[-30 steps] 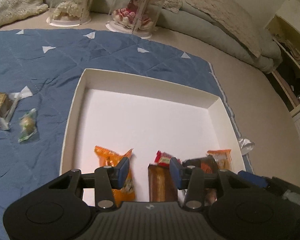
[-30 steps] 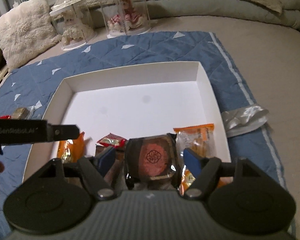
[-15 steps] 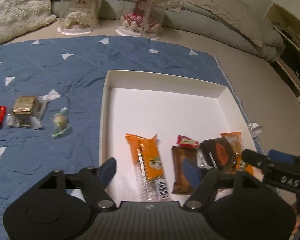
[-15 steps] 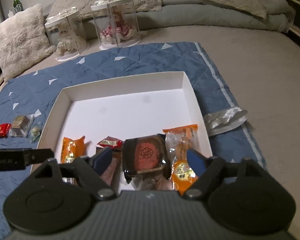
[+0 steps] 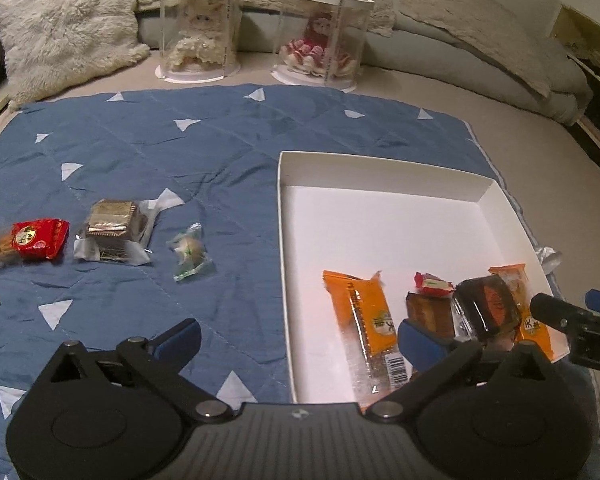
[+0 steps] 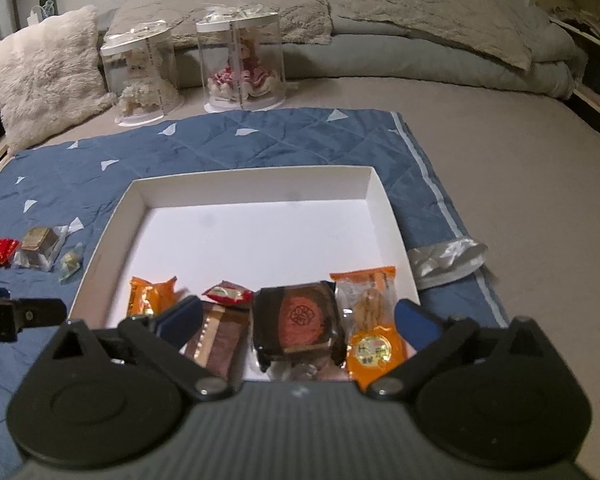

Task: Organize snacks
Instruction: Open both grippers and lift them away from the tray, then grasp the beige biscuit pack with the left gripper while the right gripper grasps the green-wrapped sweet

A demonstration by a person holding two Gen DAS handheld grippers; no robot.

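Observation:
A white box [image 5: 384, 168] [image 6: 256, 172] lies on the blue quilt. In it are an orange packet [image 5: 360, 312], a brown bar [image 6: 216, 340], a small red candy [image 6: 226, 292], a dark round cake pack [image 6: 296, 320] and an orange-labelled clear packet [image 6: 370, 320]. On the quilt to the left lie a red packet [image 5: 36, 238], a gold cake pack [image 5: 112, 232] and a green wrapped candy [image 5: 190, 252]. My left gripper [image 5: 296, 336] is open and empty over the box's near left edge. My right gripper [image 6: 296, 316] is open above the box's near end, the dark cake pack lying between its fingers.
Two clear cases with dolls [image 5: 200, 36] [image 5: 324, 40] stand beyond the quilt, with a fluffy cushion [image 5: 64, 28] to their left and grey bedding behind. A silver wrapper [image 6: 446, 258] lies just right of the box.
My left gripper has opened wide and swung left off the box toward the loose snacks. My right gripper has opened wider and pulled back; the dark cake pack rests in the box.

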